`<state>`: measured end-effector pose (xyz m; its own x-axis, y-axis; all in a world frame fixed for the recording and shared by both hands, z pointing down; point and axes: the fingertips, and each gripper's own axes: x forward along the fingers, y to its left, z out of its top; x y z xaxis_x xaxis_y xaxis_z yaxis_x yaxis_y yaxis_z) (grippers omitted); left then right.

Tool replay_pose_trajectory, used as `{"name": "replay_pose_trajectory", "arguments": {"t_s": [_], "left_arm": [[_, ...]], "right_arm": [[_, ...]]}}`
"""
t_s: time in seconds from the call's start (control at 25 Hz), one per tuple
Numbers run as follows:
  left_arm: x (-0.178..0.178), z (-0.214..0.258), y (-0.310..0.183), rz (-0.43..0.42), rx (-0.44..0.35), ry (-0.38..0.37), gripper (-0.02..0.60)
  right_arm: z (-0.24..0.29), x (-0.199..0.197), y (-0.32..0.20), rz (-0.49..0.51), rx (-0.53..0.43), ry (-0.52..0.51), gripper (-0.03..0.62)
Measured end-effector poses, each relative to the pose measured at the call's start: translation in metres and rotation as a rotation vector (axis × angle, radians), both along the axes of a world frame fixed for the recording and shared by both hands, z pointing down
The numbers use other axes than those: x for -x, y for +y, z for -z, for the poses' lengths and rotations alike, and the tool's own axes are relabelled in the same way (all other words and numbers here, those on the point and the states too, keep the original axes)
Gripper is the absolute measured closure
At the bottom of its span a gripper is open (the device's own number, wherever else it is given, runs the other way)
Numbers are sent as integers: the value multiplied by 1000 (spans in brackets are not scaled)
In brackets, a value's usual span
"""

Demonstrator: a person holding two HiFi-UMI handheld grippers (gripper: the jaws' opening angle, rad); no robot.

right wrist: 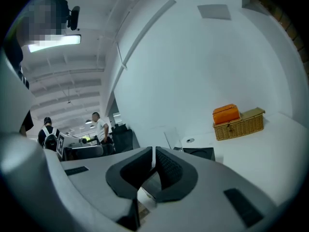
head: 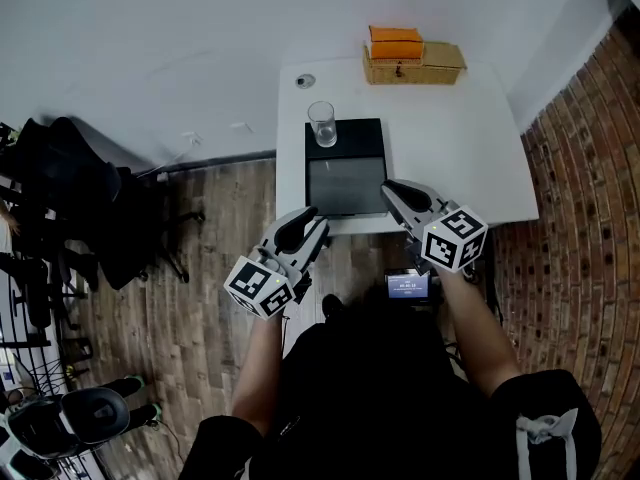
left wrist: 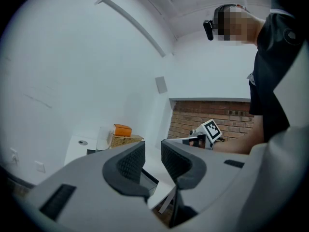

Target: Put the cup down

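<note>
In the head view, the clear glass cup (head: pixel 322 124) stands upright on the far left corner of a black box (head: pixel 347 183) on the white table (head: pixel 470 148). It is well apart from both grippers and looks empty. The left gripper (head: pixel 312 216) hangs off the table's near edge. The right gripper (head: pixel 388 189) reaches over the black box's near right corner. At the far edge a closed wicker basket (head: pixel 413 66) carries an orange box (head: pixel 396 42) on its lid.

The left gripper view shows the left gripper's (left wrist: pixel 152 154) jaws a little apart with nothing between them. The cup (left wrist: pixel 103 138) stands far beyond them, left of the basket (left wrist: pixel 127 140) and the orange box (left wrist: pixel 122 129). Only here does the right gripper's marker cube (left wrist: pixel 211 129) show, against a brick wall (left wrist: pixel 207 112).

In the right gripper view, the right gripper's (right wrist: pixel 153 159) jaws are pressed together and empty. The cup (right wrist: pixel 173 139) is just past their tips. The black box (right wrist: pixel 200 153) and the basket (right wrist: pixel 240 125) lie to the right. Only this view shows people (right wrist: pixel 100 127) standing in the room behind.
</note>
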<state>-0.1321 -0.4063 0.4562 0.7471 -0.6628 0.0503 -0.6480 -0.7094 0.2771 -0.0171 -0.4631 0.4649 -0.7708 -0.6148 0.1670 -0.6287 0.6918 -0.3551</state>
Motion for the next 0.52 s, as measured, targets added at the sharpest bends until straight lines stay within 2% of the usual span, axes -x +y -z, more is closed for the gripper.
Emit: {"name": "replay_pose_trajectory", "arguments": {"t_s": [0.52], "left_arm": [[4, -1, -5, 16, -9, -14, 488]], "right_arm": [[2, 5, -4, 7, -31, 35, 569]]}}
